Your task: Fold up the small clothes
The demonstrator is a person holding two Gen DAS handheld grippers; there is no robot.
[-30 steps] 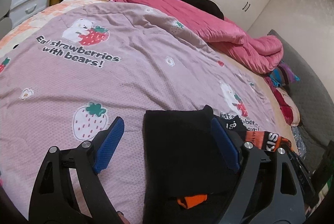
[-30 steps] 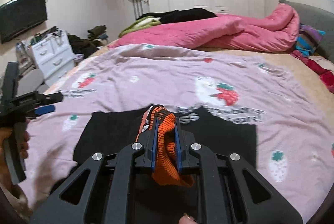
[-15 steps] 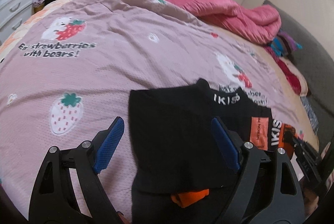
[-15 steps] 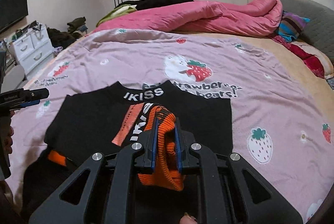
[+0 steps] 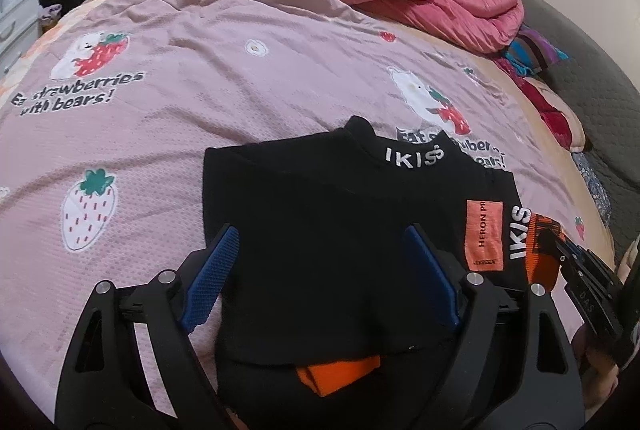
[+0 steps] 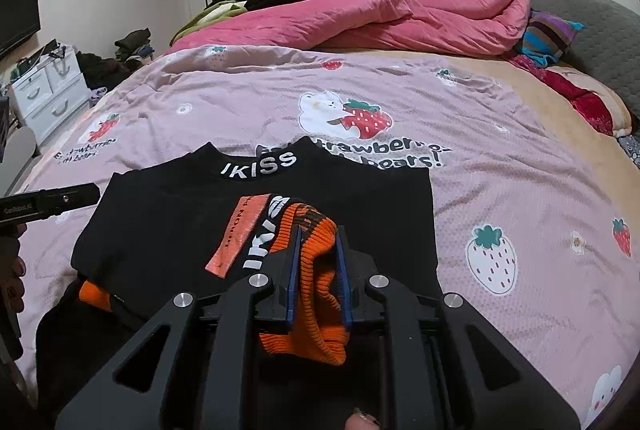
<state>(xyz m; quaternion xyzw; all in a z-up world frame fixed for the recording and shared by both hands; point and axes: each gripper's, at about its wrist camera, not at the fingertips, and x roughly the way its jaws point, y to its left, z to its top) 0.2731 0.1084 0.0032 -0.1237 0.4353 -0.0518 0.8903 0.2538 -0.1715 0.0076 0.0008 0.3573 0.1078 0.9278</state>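
Sweater (image 6: 168,222) lies flat on the bedspread (image 6: 500,165), collar (image 6: 260,165) at its far edge. Its cuff (image 6: 316,270) lies folded across the sweater's near right part, between the right gripper (image 6: 318,270) pads. Left gripper (image 5: 320,278) hangs over the sweater's near left part, one pad past its left edge, the other over it. Beyond the sweater, a quilt (image 6: 400,17) is heaped at the bedspread's far edge; pillow (image 6: 548,37) right of the quilt. Dresser (image 6: 48,93) stands left of the bed.

A small black sweater (image 6: 168,226) lies flat on the bed, collar lettered "IKISS" pointing toward the far side. One sleeve with an orange ribbed cuff (image 6: 316,262) is folded across its front, showing an orange patch; another orange cuff (image 5: 338,376) peeks out at the near edge.
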